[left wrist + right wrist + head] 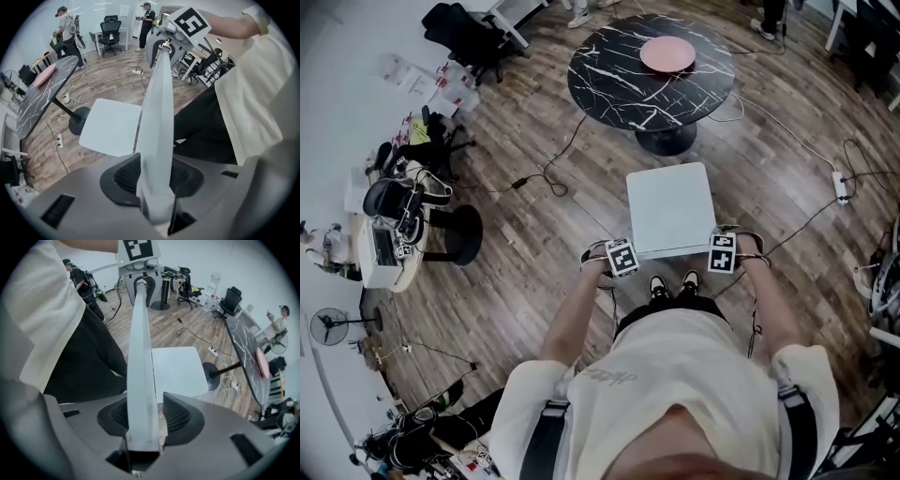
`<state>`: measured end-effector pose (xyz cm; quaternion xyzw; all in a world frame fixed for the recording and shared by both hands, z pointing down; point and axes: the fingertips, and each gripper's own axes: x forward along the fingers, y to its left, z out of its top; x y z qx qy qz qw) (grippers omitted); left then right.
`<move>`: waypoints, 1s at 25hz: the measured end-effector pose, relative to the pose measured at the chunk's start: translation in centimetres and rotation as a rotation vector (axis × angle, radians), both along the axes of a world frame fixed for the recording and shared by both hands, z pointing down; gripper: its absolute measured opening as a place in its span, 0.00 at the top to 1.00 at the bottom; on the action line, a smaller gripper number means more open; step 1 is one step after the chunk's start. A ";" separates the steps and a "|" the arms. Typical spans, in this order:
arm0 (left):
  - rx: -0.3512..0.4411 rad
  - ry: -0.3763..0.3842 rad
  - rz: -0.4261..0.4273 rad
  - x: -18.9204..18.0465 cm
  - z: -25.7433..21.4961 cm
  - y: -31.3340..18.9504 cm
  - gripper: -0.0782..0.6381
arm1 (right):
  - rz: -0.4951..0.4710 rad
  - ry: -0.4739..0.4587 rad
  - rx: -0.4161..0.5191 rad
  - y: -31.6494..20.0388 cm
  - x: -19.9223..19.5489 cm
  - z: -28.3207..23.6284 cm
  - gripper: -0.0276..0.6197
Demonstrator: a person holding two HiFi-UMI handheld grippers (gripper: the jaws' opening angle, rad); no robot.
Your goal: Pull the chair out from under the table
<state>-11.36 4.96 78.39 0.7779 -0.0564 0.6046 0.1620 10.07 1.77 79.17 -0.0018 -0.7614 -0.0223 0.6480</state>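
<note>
Standing clear of the table [619, 80], the white chair [670, 208] looks pulled out already, so it needs no tight hold. The left gripper [622, 256] and right gripper [722, 251] sit over the chair back [159, 117], on the side far from the table. Both pairs of fingers [180, 413] are apart, with its top edge between them

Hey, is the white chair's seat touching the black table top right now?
Apart. The head view shows bare wooden floor between the chair seat and the near edge of the table top.
</note>
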 end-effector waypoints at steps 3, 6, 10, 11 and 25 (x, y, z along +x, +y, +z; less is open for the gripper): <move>0.041 0.023 -0.013 -0.1 -1.1 0.0 0.69 | 0.041 -0.024 0.033 -0.3 0.2 -1.5 0.66; 0.066 0.053 -0.036 -0.1 -2.2 0.2 0.69 | 0.080 -0.059 0.046 0.2 0.0 -2.9 0.68; 0.099 0.055 -0.044 -0.3 -3.1 0.2 0.69 | 0.135 -0.109 0.048 0.6 0.3 -4.6 0.71; 0.113 0.055 -0.047 -0.3 -3.4 0.2 0.69 | 0.150 -0.124 0.048 0.7 0.3 -5.1 0.73; 0.372 0.211 -0.327 -2.3 -10.7 -4.2 0.80 | 0.448 -0.479 0.147 -2.6 -2.5 -12.1 0.95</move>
